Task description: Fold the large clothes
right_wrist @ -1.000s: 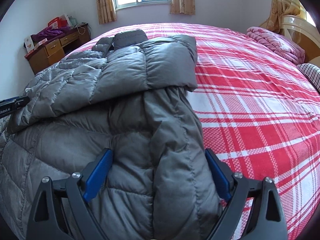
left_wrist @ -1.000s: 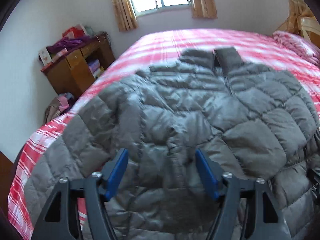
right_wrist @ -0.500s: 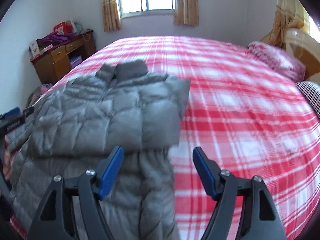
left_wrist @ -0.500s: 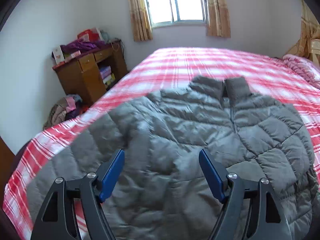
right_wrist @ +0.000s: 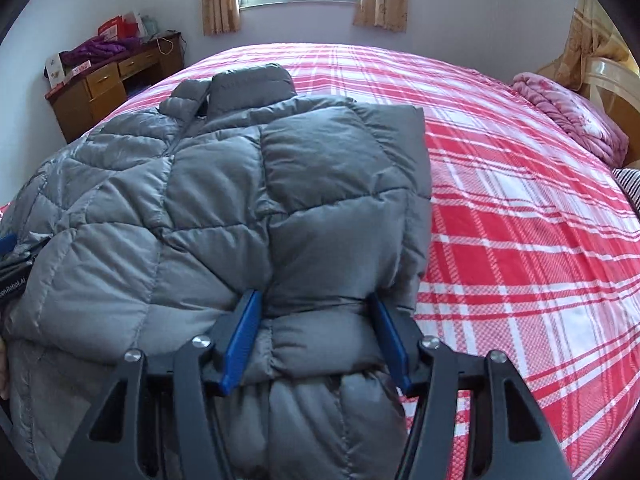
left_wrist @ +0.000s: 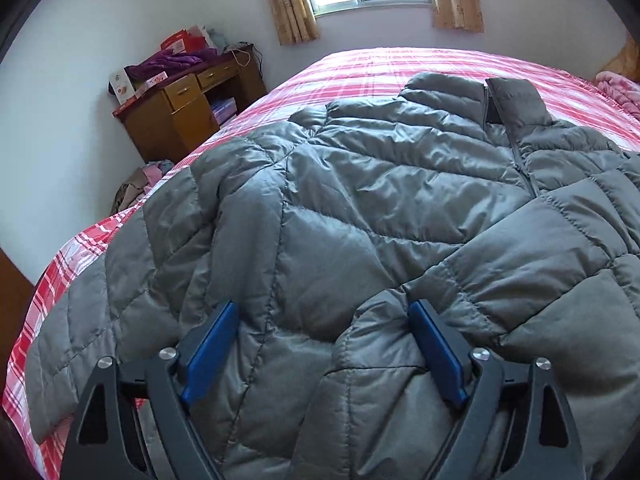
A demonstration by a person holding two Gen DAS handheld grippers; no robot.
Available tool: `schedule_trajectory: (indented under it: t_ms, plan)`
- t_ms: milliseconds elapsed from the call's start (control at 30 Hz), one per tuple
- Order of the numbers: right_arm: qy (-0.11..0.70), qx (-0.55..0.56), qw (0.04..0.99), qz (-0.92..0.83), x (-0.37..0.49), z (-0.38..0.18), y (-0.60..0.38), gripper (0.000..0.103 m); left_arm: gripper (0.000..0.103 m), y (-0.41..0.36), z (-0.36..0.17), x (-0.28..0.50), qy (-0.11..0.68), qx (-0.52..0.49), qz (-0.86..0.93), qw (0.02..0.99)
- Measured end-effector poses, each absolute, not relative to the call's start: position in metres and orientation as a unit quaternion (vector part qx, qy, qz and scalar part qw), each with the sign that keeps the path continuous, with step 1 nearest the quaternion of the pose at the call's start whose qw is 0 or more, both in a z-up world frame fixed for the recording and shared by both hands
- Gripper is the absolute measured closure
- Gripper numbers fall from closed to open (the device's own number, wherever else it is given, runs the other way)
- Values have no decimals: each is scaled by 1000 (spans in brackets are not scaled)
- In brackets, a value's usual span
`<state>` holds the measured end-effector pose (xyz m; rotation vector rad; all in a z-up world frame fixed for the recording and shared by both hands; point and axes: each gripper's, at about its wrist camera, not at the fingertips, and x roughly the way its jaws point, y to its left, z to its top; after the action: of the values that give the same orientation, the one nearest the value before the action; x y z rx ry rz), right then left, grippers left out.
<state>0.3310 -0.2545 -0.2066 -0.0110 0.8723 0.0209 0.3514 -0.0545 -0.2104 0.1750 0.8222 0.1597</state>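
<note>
Right wrist: fingers (right_wrist: 316,340) closing around jacket (right_wrist: 224,208); left gripper (right_wrist: 12,268), opening, label perhaps "RobotAI".

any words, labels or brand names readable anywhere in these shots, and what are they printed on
"...enRobot.AI", white letters cut off by the frame edge, on the dark body of the left gripper at the left of the right wrist view.
Red boxes on the wooden desk: printing too small to read.
White carton on the desk: picture and marks too blurred to read.
Grey puffer jacket: no label visible.
</note>
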Motion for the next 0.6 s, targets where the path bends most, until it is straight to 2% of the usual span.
schedule_trajectory:
  t_ms: [200,333,367,467,600]
  plan:
    - [431,-20,902,5,333,-207,-249,43,12,-46,-200,347,398,65,81,911]
    - [410,-10,912,-7,321,-175,-247,42,12,-37,-168,325,363,36,62,929]
    - [399,-11,917,-7,316,-167,-244,38,12,-38,-164,321,363,33,54,930]
    - [375,-12,927,21,305,-147,-222,36,12,-48,-172,319,376,52,51,924]
    - [393,-23,916,78,304,-159,-179,36,12,-50,-200,326,397,62,64,913]
